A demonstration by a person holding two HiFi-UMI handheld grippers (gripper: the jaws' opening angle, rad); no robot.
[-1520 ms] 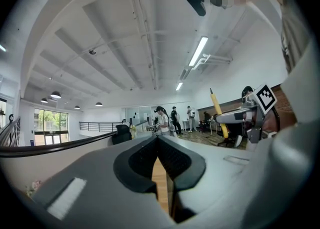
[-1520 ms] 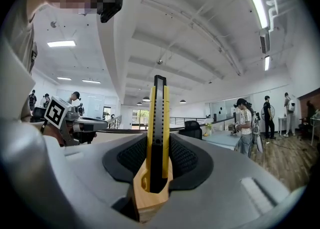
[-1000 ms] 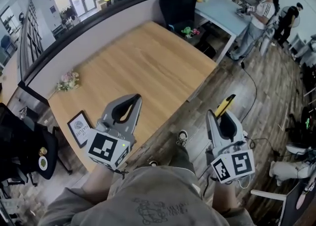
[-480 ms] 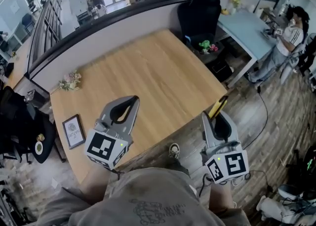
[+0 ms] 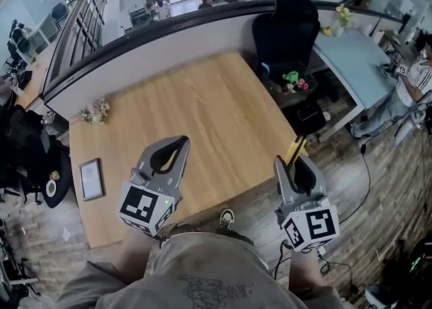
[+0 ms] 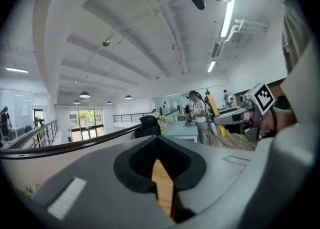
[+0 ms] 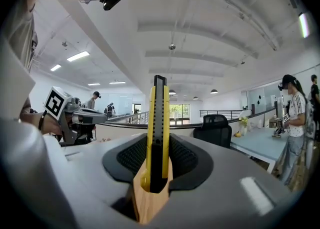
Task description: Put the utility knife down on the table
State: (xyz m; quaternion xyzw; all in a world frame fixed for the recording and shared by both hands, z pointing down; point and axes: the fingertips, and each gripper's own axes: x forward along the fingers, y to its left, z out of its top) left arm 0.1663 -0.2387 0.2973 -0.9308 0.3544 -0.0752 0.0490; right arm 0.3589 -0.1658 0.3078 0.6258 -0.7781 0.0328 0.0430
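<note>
A yellow and black utility knife stands up between the jaws of my right gripper, which is shut on it. In the right gripper view the knife rises straight out of the right gripper. That gripper hangs just off the wooden table, by its near right corner. My left gripper is over the table's near edge, shut with nothing in it. In the left gripper view, only a sliver of table wood shows through the closed left gripper.
A small picture frame lies at the table's left end, with a flower bunch beyond it. A black office chair and a light blue desk stand to the right. A person is at the far right. My shoe shows below.
The view has swung so the table sits more centred under both grippers. The right gripper with the knife is now close to the table's near right corner. Both grippers stay shut.
</note>
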